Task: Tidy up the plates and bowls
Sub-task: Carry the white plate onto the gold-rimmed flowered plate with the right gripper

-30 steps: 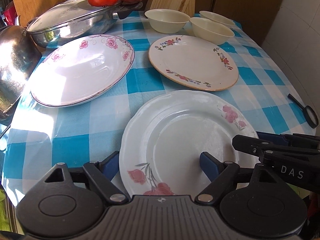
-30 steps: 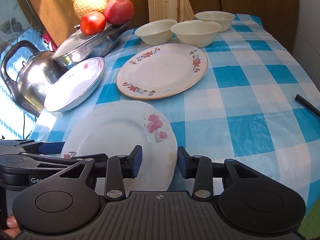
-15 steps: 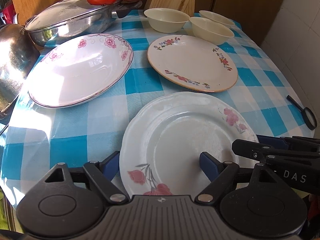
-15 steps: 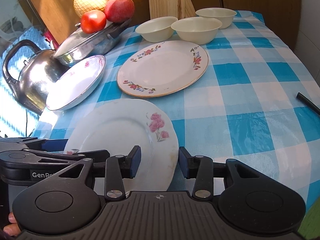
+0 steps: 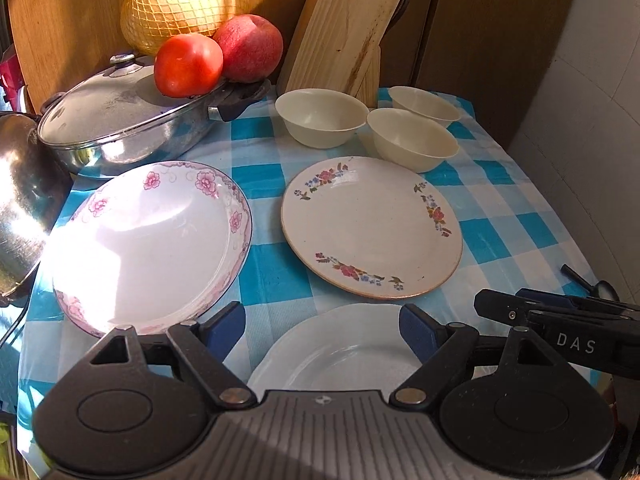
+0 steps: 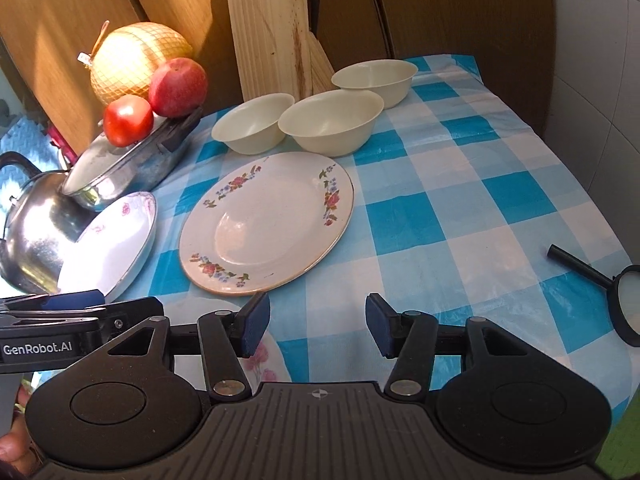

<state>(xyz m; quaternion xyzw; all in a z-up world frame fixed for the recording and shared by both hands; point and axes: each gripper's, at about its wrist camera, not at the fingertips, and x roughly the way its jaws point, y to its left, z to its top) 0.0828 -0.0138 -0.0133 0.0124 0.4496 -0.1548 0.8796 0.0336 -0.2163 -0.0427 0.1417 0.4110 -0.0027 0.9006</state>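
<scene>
Plates and bowls all still lie separately on the checked tablecloth; nothing stacked yet. Scalloped white plate nearest, at the front table edge, directly under both grippers. Gold-rimmed floral plate just behind it, close but not touching. Deep pink-flowered plate to the left, its far side by the lidded pan. Three cream bowls clustered at the back before the knife block.

Change over the last second: both views have tipped up and pulled back. The scalloped plate, earlier filling the space between the fingers, now shows only its far half in the left view and a sliver with pink flowers in the right. Right gripper jaws have spread from narrow to wide. Left gripper wide apart, as before, holding nothing. Reads as lining up for the first pickup, with no contact made; task essentially at its start.

Edges and room: the scalloped plate sits close to the front edge, so a nudge toward the person risks tipping it off. Open cloth lies right of the floral plate. Magnifying glass at the far right edge. Left side is crowded: kettle, pan with tomato and red fruit balanced on it.
</scene>
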